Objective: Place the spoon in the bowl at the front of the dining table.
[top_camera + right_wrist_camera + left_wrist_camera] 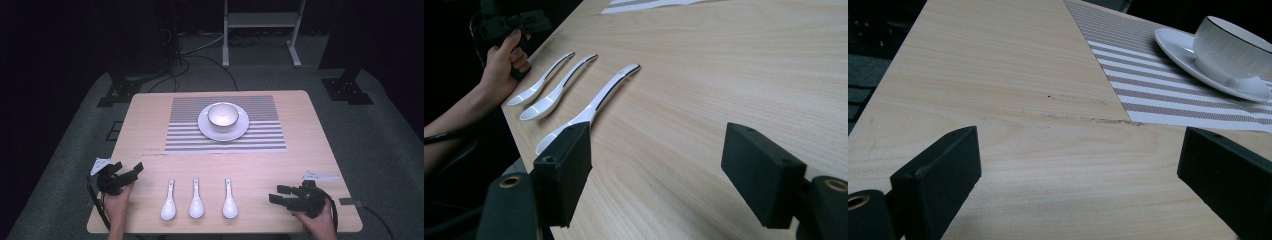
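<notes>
Nearest the right gripper [281,195], the rightmost glossy white ceramic soup spoon [229,199] lies flat on the pale wooden desk [310,130], its bowl toward the person. In the right gripper view that spoon [596,102] sits just beyond the left jaw and outside the gap; both jaws stand wide apart with bare wood between them. Two matching white spoons, the middle one [196,200] and the left one [168,202], lie beside it in a row. Past them the left gripper [131,169] rests near the desk's left edge, its jaws wide apart and empty. Farther back, a white ribbed bowl [223,114] stands on a white saucer [223,131] on a grey-striped placemat [260,135].
</notes>
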Demonstrator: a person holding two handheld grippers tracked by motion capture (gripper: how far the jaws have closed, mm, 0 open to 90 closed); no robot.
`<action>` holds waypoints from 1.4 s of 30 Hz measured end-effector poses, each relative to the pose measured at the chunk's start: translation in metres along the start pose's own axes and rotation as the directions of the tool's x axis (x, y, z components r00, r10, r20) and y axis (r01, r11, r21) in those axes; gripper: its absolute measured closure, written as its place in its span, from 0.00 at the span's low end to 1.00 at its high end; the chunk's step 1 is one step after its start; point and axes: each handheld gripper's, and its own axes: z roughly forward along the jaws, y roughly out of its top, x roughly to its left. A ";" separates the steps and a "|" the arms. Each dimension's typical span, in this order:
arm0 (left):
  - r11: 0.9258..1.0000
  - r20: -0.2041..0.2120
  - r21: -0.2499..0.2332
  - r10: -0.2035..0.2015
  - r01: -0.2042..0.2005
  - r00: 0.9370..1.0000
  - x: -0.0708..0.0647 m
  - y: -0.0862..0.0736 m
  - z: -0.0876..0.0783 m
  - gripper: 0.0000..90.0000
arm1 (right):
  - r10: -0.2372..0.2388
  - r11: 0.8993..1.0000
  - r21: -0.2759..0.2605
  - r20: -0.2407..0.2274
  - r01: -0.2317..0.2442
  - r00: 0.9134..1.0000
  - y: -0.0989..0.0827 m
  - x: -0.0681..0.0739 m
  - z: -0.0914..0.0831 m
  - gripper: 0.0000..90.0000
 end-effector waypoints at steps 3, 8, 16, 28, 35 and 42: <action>1.000 0.000 0.000 0.001 -0.001 1.000 0.000 0.000 0.000 0.03 | 0.001 1.000 0.011 0.001 -0.001 1.000 0.001 0.000 0.001 0.30; 1.000 -0.002 0.000 0.006 -0.006 1.000 -0.001 0.000 0.000 0.03 | 0.001 1.000 0.017 -0.003 -0.001 1.000 0.004 0.000 0.000 0.30; 1.000 -0.005 -0.005 0.001 -0.001 1.000 0.000 0.000 0.000 0.03 | 0.002 1.000 0.029 -0.014 -0.001 1.000 0.009 0.004 0.005 0.30; 1.000 -0.008 -0.007 0.000 0.000 1.000 -0.001 0.000 -0.001 0.03 | 0.001 0.997 0.078 -0.034 0.001 0.999 0.016 0.008 0.024 0.30; 1.000 -0.012 -0.007 0.005 -0.005 1.000 -0.001 -0.001 -0.001 0.03 | 0.008 0.995 0.096 -0.047 -0.004 0.999 0.018 0.011 0.030 0.30; 1.000 -0.010 -0.007 0.005 -0.005 1.000 -0.001 -0.001 -0.001 0.03 | 0.006 0.994 0.113 -0.061 0.001 0.998 0.022 0.015 0.037 0.30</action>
